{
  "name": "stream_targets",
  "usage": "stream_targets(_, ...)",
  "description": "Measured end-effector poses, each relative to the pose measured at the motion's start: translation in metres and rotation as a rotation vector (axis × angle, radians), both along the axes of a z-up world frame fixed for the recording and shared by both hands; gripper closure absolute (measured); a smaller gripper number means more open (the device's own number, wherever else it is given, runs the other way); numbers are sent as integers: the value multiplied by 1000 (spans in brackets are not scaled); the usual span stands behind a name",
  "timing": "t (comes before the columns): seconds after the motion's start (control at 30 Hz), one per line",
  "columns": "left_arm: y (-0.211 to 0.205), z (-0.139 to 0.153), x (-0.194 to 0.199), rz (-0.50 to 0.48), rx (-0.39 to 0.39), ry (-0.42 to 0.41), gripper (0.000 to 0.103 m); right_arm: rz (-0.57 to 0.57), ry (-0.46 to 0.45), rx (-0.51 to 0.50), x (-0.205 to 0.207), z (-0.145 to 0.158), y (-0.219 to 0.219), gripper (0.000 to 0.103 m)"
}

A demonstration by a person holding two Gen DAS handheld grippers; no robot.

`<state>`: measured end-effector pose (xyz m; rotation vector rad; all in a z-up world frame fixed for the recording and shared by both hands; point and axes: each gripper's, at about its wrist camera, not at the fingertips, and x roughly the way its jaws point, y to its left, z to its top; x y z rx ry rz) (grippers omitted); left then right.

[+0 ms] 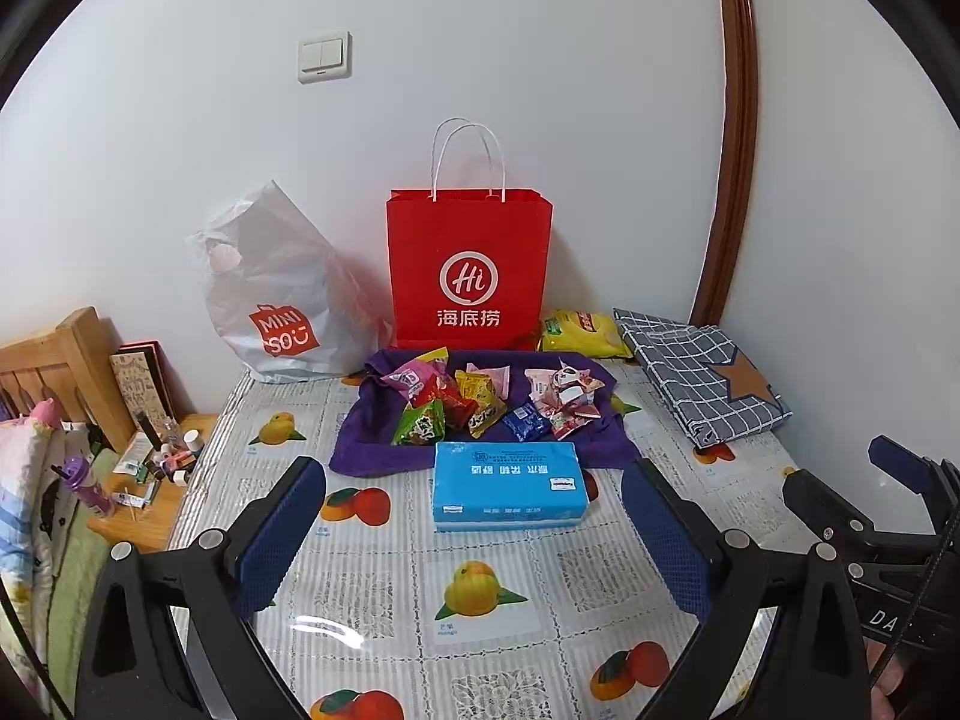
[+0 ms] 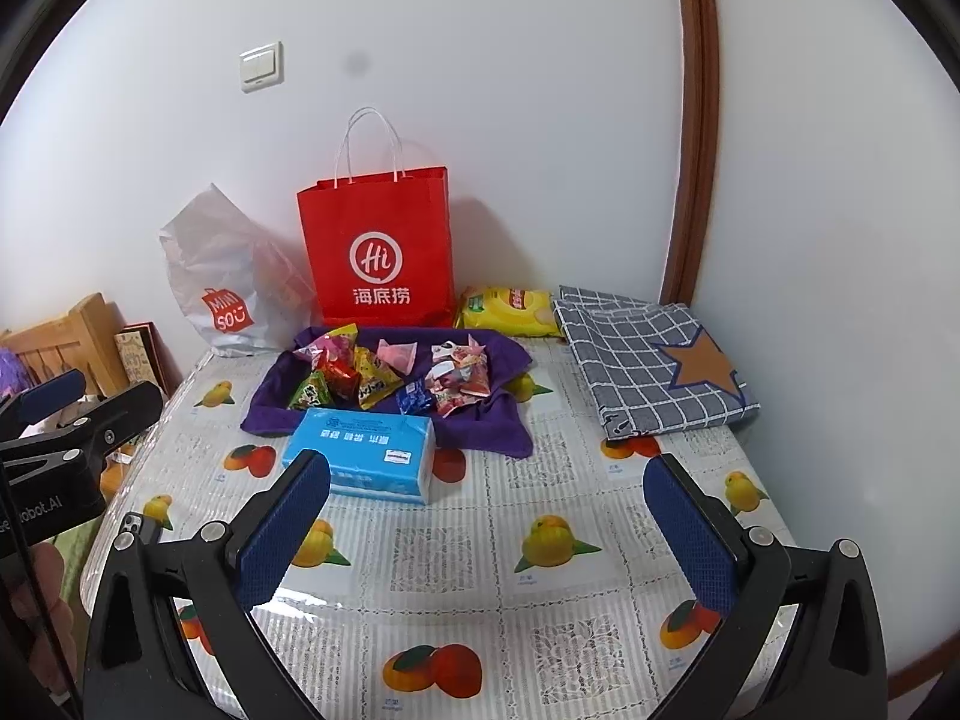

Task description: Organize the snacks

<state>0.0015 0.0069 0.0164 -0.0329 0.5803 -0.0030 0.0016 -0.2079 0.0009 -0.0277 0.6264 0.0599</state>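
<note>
Several small snack packets (image 1: pixel 480 402) (image 2: pixel 390 381) lie heaped on a purple cloth (image 1: pixel 372 438) (image 2: pixel 510 426) at the back of the table. A red paper bag (image 1: pixel 471 270) (image 2: pixel 378 252) stands upright behind them against the wall. A yellow chip bag (image 1: pixel 582 333) (image 2: pixel 510 309) lies to its right. My left gripper (image 1: pixel 474 534) hovers open over the table, short of a blue tissue pack (image 1: pixel 507 486) (image 2: pixel 366 453). My right gripper (image 2: pixel 486 528) is open too, with nothing between its fingers.
A white plastic shopping bag (image 1: pixel 282 300) (image 2: pixel 222 282) leans on the wall left of the red bag. A folded grey checked cloth (image 1: pixel 702 378) (image 2: pixel 648 360) lies at the back right. The fruit-print tablecloth (image 1: pixel 480 600) covers the table. A cluttered wooden nightstand (image 1: pixel 150 480) sits left.
</note>
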Motion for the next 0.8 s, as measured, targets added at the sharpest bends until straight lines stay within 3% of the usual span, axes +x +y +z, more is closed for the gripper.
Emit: stream_targets(0.8,2,1,-3,-1,-9,0,3,-6,-11,20,-3,4,-4,0)
